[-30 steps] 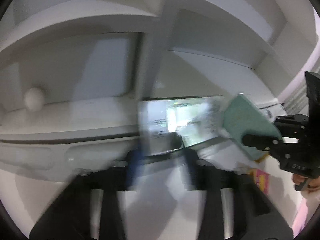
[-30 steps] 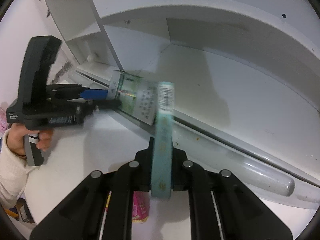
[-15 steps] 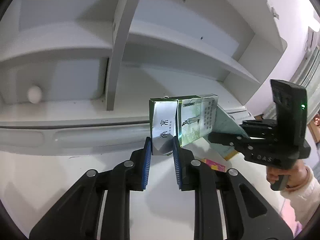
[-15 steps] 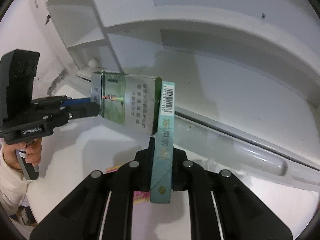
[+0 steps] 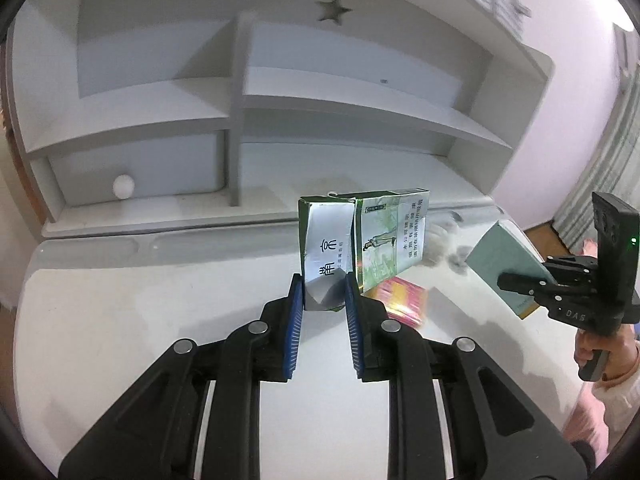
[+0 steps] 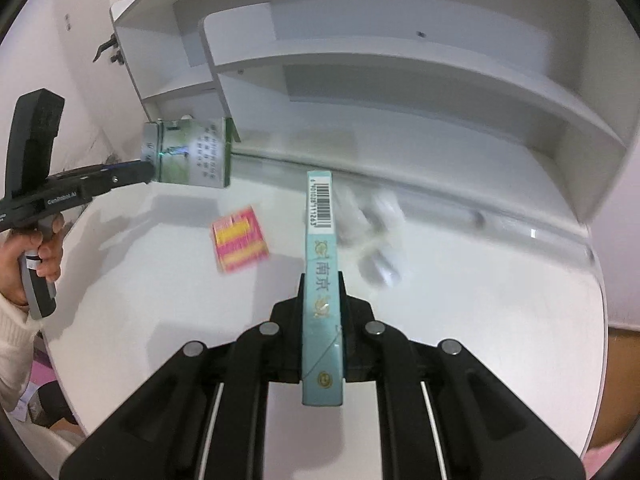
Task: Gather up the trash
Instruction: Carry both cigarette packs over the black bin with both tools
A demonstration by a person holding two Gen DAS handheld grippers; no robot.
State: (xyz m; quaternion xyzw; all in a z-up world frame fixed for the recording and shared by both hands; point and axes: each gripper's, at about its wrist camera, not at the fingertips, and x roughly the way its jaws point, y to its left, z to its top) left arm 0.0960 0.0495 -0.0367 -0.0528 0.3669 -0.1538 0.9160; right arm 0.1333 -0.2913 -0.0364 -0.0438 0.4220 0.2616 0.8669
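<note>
My left gripper (image 5: 324,286) is shut on an opened green and silver cigarette box (image 5: 360,240) and holds it above the white desk (image 5: 120,320). The box also shows in the right wrist view (image 6: 190,156). My right gripper (image 6: 322,286) is shut on a teal cigarette box (image 6: 322,280), held edge-on with its barcode up. That teal box shows at the right of the left wrist view (image 5: 504,264). A pink and yellow wrapper (image 6: 239,239) and crumpled clear plastic (image 6: 374,236) lie on the desk below both grippers.
A white shelf unit (image 5: 240,112) stands at the back of the desk, with a small white ball (image 5: 123,186) in its lower left compartment. The desk's rounded front edge (image 6: 592,360) is at the right.
Both grippers have pulled back and up from the shelf with their boxes and moved apart. The wrapper and crumpled plastic on the desk have come into view.
</note>
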